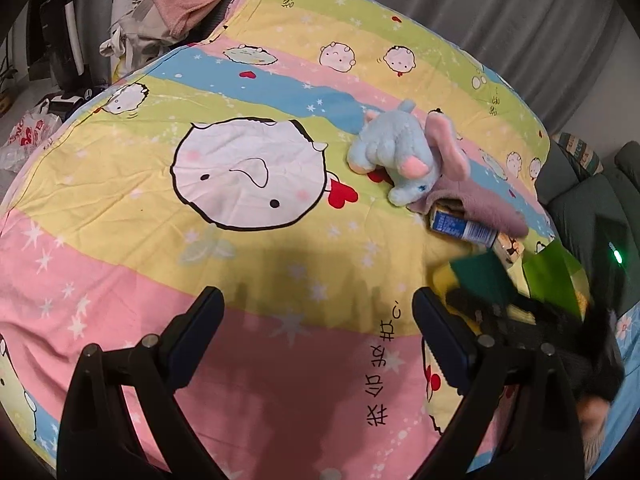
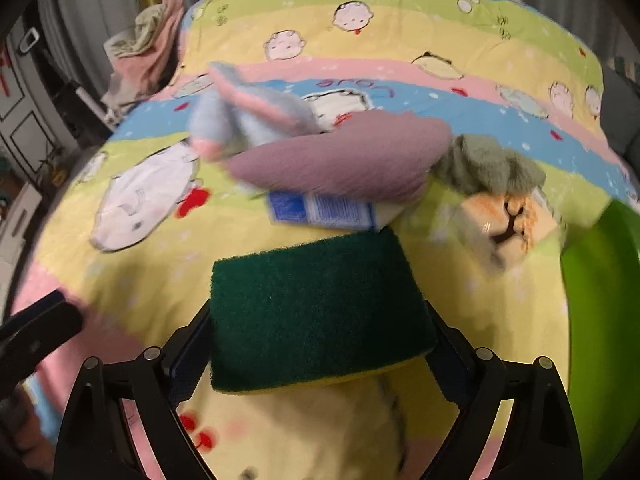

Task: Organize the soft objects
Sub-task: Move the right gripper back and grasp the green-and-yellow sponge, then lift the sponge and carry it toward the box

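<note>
My right gripper (image 2: pixel 320 344) is shut on a green-and-yellow sponge (image 2: pixel 316 312) and holds it above the cartoon quilt (image 2: pixel 480 320). In the left wrist view the sponge (image 1: pixel 478 276) and right gripper show blurred at the right. My left gripper (image 1: pixel 318 312) is open and empty over the quilt's pink stripe (image 1: pixel 260 360). A blue plush elephant (image 1: pixel 394 152) lies on the quilt beside a mauve cloth (image 1: pixel 480 208) that partly covers a blue-white box (image 1: pixel 460 228). In the right wrist view the elephant (image 2: pixel 248 120), mauve cloth (image 2: pixel 340 160), box (image 2: pixel 320 210) and a grey-green plush (image 2: pixel 488 166) lie ahead.
A green bin (image 2: pixel 604 320) stands at the right edge of the bed; it also shows in the left wrist view (image 1: pixel 554 276). A cat-face plush (image 2: pixel 508 224) lies next to it. Folded towels (image 1: pixel 188 4) pile at the bed's far left corner. Grey curtains hang behind.
</note>
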Motion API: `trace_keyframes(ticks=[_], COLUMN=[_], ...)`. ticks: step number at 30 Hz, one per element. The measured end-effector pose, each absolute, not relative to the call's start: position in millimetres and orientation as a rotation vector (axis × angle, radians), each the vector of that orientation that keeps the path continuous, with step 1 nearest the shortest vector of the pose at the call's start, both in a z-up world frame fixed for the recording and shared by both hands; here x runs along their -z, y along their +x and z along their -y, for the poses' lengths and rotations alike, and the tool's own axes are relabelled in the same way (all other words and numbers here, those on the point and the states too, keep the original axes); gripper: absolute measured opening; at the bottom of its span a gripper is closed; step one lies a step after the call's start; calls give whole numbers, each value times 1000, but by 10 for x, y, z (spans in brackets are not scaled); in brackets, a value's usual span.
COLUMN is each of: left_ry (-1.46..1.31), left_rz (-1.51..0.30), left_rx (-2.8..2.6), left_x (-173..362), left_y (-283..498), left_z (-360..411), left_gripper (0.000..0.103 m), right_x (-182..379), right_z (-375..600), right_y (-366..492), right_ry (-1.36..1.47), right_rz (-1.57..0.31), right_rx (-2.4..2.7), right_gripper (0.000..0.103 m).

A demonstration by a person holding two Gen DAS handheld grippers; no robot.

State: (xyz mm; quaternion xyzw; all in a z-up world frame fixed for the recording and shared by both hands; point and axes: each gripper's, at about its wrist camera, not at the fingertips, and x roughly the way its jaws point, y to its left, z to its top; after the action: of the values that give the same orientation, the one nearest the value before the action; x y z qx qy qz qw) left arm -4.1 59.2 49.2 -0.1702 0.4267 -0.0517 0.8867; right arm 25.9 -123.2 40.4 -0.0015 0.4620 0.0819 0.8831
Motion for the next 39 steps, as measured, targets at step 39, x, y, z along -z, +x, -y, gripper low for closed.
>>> trace_keyframes(ticks=[39], left_ry=[-492], left_rz=[-1015], left_rx=[333], left_x=[-282], left_y=[-53], left_z=[-284], left_gripper=[77], right_x=[-530], right_z=[1589], right_y=[-223], right_ry=[178], right_rz=[-980], right_rx=[-249], right_gripper=[103])
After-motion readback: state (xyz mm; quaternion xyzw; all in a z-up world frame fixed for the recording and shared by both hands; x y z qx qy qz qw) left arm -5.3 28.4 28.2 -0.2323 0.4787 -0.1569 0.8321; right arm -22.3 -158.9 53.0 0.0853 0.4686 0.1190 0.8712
